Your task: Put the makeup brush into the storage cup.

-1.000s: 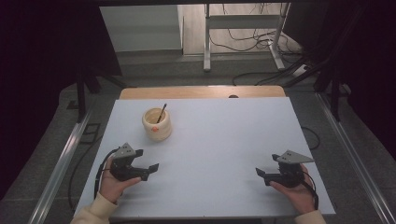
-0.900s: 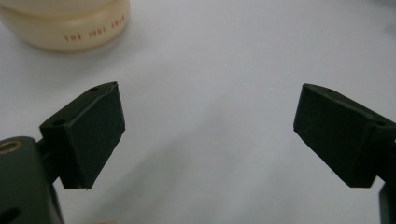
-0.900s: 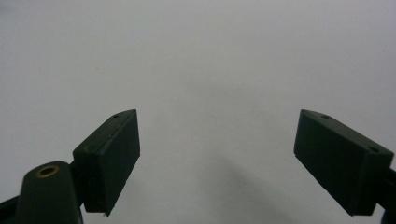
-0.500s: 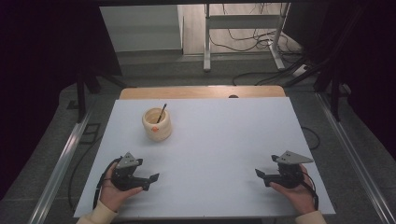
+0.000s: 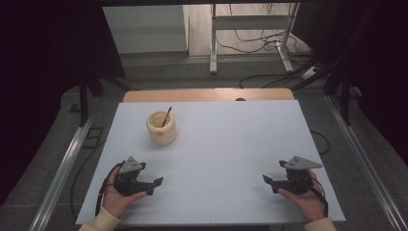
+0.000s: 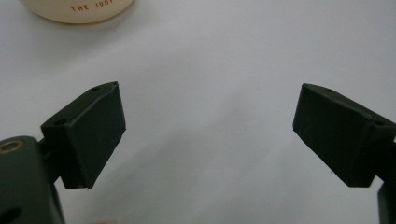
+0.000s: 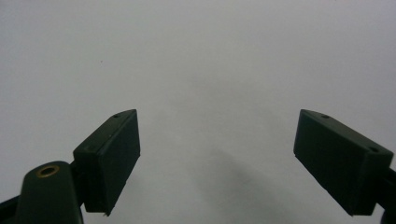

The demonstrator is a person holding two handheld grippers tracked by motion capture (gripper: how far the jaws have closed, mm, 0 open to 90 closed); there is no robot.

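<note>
A cream cup [image 5: 161, 129] with a dark stick [image 5: 166, 117] leaning in it stands on the white tabletop [image 5: 231, 139], left of centre. The cup's base with orange lettering [image 6: 77, 8] shows at the top left of the left gripper view. My left gripper [image 5: 155, 185] rests near the front left edge, held in a hand, a short way in front of the cup. Its jaws stand wide apart [image 6: 208, 107] over bare table. My right gripper [image 5: 267, 182] lies near the front right edge, also open [image 7: 217, 135], with nothing between its fingers.
A wooden strip [image 5: 207, 95] runs along the table's far edge. Metal rails [image 5: 67, 159] flank the table on both sides. Beyond it stand a metal frame [image 5: 213, 43] and loose cables [image 5: 260, 41] on the floor.
My left gripper has drawn back a little toward the front edge of the table. The right gripper has stayed almost still.
</note>
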